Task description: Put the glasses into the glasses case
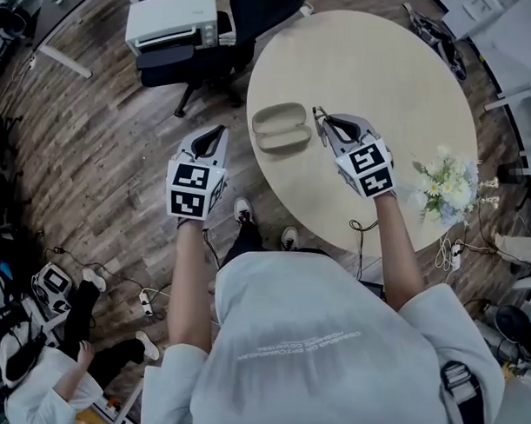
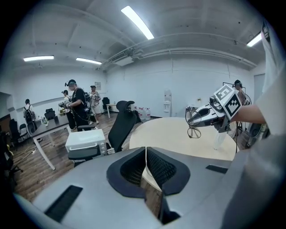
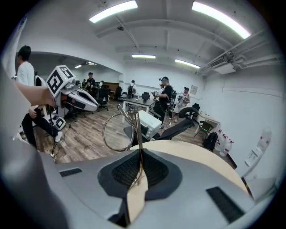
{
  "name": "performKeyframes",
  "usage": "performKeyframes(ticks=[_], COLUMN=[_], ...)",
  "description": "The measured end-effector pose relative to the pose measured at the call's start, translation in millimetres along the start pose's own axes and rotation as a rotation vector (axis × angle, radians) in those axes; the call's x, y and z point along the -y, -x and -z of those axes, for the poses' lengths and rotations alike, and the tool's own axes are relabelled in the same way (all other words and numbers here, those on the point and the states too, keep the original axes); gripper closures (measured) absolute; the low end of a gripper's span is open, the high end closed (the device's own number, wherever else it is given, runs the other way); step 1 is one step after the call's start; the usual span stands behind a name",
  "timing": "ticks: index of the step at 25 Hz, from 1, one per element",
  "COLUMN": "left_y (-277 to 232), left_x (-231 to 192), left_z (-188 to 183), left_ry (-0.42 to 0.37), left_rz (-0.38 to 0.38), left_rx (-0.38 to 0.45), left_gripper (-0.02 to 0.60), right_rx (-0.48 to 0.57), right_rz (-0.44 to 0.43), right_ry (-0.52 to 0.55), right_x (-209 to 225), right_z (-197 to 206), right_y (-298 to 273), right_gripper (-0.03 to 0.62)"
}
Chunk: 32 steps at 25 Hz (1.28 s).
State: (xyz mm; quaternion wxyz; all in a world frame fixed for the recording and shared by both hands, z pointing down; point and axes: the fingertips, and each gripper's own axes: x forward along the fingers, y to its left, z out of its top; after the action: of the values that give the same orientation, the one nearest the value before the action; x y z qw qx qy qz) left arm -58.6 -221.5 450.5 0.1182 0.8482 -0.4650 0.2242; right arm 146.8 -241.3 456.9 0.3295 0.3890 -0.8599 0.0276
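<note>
Right gripper (image 1: 323, 119) pinches glasses (image 3: 117, 130) above desk (image 1: 373, 64), beside open glasses case (image 1: 280, 128), for lowering in; left gripper (image 1: 212, 137) closed, empty.

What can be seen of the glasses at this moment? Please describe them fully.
The glasses have a thin wire frame that looks like metal, with round clear lenses. The right claw is shut on the frame at one side, so the lenses stick out past its tips. They hang in the air above the round table, near the open case, touching neither.
</note>
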Motion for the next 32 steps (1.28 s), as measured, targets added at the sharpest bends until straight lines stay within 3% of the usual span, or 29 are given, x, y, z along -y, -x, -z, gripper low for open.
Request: performKeyframes(ticks=[6, 15, 20, 32], left_y=[-21.7, -41.3, -44.7, -51.2], left_x=[-28.2, -43.8, -50.1, -47.5], left_z=[19.9, 38.7, 47.9, 61.9], left_ry=[0.017, 0.049, 0.072, 0.088], left_rz=[0.052, 0.097, 0.108, 0.128], left_rx=[-0.039, -0.072, -0.090, -0.114], left_gripper=[0.563, 0.563, 0.563, 0.563], right_rx=[-0.075, -0.250, -0.327, -0.441], right_rz=[-0.030, -0.155, -0.225, -0.282], right_ry=[0.046, 0.257, 0.366, 0.512], right_x=[-10.8, -36.6, -49.4, -70.1], right_z=[9.8, 58.5, 78.2, 111.7], right_y=[-51.8, -117.2, -136.5, -149.5], right_gripper=[0.579, 0.579, 0.579, 0.577])
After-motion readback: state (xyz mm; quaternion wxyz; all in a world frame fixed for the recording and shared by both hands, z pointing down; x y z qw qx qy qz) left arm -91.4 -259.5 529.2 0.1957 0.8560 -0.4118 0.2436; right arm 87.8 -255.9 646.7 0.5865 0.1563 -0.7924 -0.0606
